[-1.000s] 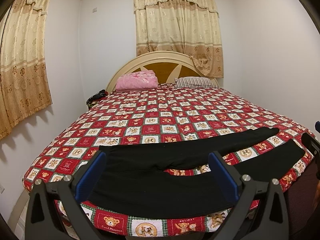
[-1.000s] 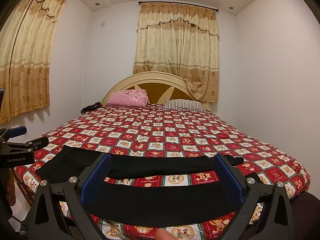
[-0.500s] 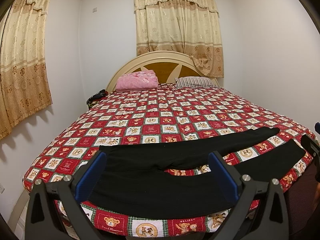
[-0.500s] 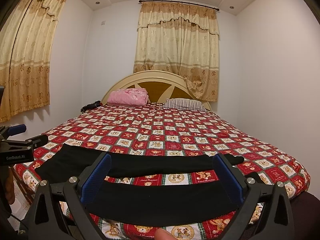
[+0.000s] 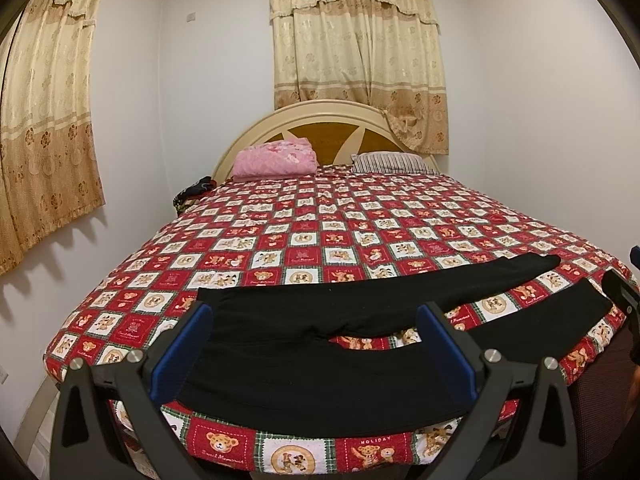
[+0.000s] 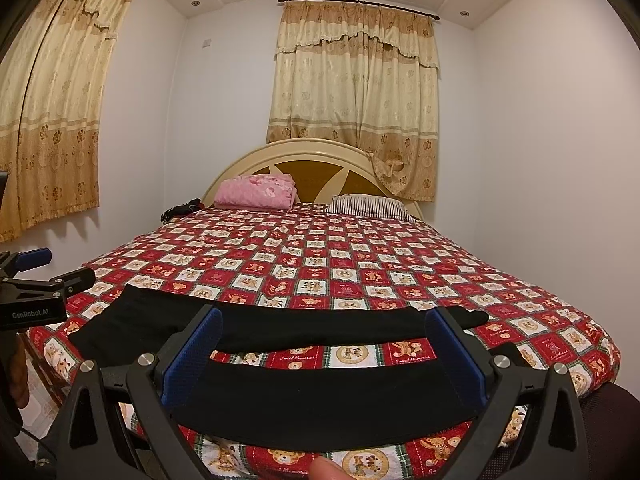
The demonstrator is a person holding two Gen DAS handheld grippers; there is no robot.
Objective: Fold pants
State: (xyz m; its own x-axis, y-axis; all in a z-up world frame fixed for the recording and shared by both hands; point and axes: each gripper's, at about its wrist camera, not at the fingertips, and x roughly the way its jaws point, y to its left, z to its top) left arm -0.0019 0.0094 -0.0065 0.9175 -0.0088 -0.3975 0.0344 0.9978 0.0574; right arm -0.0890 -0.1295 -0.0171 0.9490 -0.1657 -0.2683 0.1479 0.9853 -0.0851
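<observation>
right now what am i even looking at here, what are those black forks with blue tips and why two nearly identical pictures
Those forks are hand-held grippers, one in each of a person's hands, each carrying a wide-angle camera that looks out along its two fingers. So there are two pictures: one from the left gripper, one from the right gripper. The blue parts are the finger pads. Both grippers are open and hold nothing; they hover at the foot of a bed. Black pants lie flat on its teddy-bear quilt, legs spread apart toward the right, not yet folded. At the headboard are a pink blanket and a striped pillow. The left gripper also shows at the left edge of the right view.
</observation>
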